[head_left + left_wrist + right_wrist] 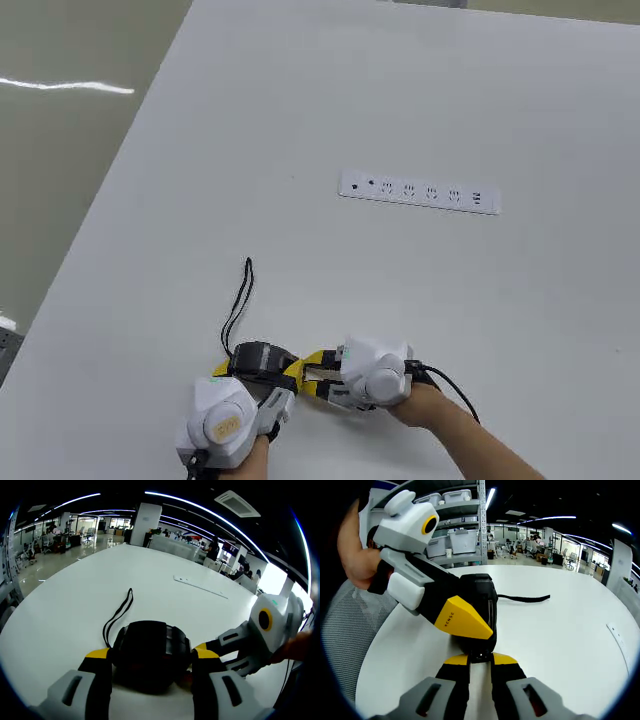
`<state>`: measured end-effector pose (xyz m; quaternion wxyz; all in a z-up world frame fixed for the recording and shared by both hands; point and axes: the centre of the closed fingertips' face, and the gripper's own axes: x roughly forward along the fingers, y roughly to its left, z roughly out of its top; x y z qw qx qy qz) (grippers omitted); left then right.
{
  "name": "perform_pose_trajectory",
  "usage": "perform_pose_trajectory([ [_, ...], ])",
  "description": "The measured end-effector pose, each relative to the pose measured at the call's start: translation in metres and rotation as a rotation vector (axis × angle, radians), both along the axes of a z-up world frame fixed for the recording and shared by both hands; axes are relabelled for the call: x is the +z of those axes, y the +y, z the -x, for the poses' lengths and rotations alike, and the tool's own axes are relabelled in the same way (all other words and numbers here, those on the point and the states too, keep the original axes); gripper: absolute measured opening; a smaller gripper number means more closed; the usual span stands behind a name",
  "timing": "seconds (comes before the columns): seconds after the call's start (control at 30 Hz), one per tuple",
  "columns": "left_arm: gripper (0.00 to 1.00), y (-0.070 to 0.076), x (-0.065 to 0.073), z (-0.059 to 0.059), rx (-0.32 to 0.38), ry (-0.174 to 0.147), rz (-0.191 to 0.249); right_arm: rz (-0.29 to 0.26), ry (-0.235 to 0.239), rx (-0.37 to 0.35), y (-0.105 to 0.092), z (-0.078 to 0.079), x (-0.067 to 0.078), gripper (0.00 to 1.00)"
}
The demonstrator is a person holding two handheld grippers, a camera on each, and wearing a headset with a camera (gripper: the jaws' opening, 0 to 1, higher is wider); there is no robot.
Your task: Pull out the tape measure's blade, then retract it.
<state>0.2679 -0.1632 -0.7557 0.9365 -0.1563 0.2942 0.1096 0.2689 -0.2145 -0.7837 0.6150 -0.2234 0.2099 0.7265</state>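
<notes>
While the black tape measure [262, 357] sits by the worktop's [400, 100] near edge, my left gripper [151, 655] clamps its case. My right gripper [480, 659] is nearly closed at its mouth; I cannot tell whether it grips anything.

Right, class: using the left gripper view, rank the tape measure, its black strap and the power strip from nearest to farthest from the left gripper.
1. The tape measure, clamped between the jaws of the left gripper.
2. The black strap, trailing away ahead, slightly to the left.
3. The power strip, farthest, ahead and to the right.
</notes>
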Motion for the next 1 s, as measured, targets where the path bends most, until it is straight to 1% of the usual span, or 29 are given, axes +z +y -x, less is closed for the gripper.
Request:
perform_pose_trajectory([
  [0.1,0.63,0.0,0.0,-0.001,0.001,0.001,0.008,0.002,0.002,-0.007,-0.001,-0.002,0.0,0.15],
  [0.23,0.63,-0.001,-0.002,-0.001,-0.013,0.008,0.006,0.006,0.005,-0.02,-0.005,-0.003,0.003,0.15],
  [0.3,0.64,-0.002,-0.003,0.0,-0.044,0.024,-0.014,0.01,0.005,-0.035,-0.008,-0.004,0.004,0.15],
  [0.37,0.63,-0.003,-0.003,0.001,-0.067,0.03,-0.026,0.009,0.001,-0.045,-0.012,-0.005,0.007,0.16],
  [0.4,0.63,-0.003,-0.004,0.002,-0.075,0.038,-0.026,0.009,-0.001,-0.051,-0.013,-0.006,0.009,0.17],
  [0.47,0.64,-0.002,-0.006,0.005,-0.083,0.045,-0.024,0.007,0.0,-0.07,-0.018,-0.008,0.013,0.18],
  [0.57,0.69,0.0,-0.004,0.009,-0.095,0.054,-0.018,0.014,-0.004,-0.087,-0.025,-0.008,0.015,0.2],
  [0.67,0.69,0.003,0.002,0.011,-0.115,0.047,-0.037,0.013,-0.003,-0.109,-0.032,-0.008,0.019,0.22],
  [0.83,0.7,0.006,0.01,0.014,-0.161,0.034,-0.053,0.01,-0.006,-0.142,-0.042,-0.006,0.027,0.25],
  [1.0,0.7,0.008,0.019,0.019,-0.198,0.02,-0.066,0.01,-0.006,-0.189,-0.055,-0.005,0.035,0.29],
])
